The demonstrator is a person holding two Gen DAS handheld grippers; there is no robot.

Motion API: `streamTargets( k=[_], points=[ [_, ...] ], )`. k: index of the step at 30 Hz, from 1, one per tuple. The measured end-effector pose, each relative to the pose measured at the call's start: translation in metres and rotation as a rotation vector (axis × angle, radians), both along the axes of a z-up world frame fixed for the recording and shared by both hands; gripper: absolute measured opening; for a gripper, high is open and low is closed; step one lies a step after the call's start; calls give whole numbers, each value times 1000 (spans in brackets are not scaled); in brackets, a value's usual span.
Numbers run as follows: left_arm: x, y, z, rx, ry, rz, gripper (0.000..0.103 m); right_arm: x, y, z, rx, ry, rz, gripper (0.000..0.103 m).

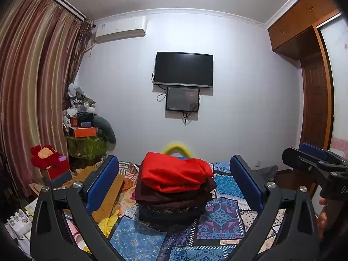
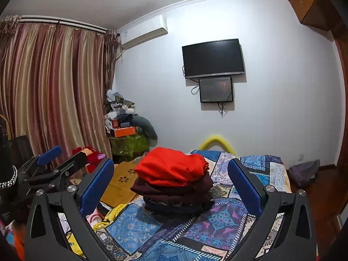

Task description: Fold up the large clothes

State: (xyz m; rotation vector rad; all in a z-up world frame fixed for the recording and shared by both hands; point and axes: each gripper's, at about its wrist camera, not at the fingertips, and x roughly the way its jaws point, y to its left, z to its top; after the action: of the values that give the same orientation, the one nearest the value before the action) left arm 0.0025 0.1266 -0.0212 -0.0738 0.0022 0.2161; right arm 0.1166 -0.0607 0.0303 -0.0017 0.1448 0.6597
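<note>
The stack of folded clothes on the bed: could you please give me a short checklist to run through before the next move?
1. Left gripper open and empty: ok.
2. Right gripper open and empty: ok.
3. Stack of folded clothes standing on the patchwork bedspread, not toppled: ok.
4. Red garment on top lying neat: not ok, its right edge is bunched.
5. Next unfolded large garment within reach: cannot tell; only a yellow cloth shows at the bed's left edge.
6. Grippers apart from each other: ok.
</note>
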Motion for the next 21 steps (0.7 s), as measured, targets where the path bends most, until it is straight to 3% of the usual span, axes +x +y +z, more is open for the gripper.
streamTargets(
  k=[21],
  points=[
    [6, 0, -5, -4, 24, -34, 102, 5, -4, -2, 1, 14, -15, 103]
  ],
)
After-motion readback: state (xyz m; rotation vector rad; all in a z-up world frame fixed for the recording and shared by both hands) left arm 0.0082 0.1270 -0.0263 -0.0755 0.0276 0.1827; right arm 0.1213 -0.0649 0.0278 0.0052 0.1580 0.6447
